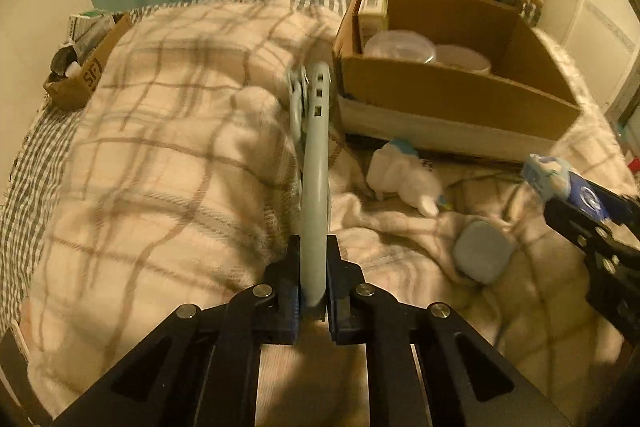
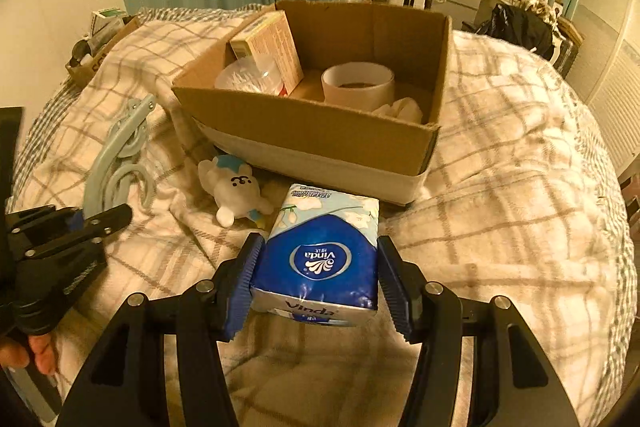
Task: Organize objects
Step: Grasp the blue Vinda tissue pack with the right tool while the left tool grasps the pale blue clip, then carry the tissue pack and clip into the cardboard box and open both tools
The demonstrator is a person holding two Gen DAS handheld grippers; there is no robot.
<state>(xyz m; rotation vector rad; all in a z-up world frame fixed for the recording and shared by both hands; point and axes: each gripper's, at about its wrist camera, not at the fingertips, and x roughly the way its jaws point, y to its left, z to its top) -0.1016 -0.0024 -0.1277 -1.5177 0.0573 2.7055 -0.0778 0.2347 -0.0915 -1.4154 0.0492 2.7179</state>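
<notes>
My left gripper (image 1: pixel 313 291) is shut on a grey-blue folding hanger (image 1: pixel 314 163), held above the plaid blanket; it also shows in the right wrist view (image 2: pixel 116 155). My right gripper (image 2: pixel 316 279) is shut on a blue Vinda tissue pack (image 2: pixel 324 251), also visible at the right edge of the left wrist view (image 1: pixel 560 179). An open cardboard box (image 2: pixel 304 131) stands on the bed beyond both grippers and holds a yellow carton (image 2: pixel 272 47), clear plastic containers (image 2: pixel 248 75) and a tape roll (image 2: pixel 358 83).
A white plush toy (image 2: pixel 236 191) lies in front of the box. A small grey-blue square case (image 1: pixel 482 255) lies on the blanket to the right. A small cardboard box with items (image 1: pixel 80 67) sits at the bed's far left edge. Green curtains hang behind.
</notes>
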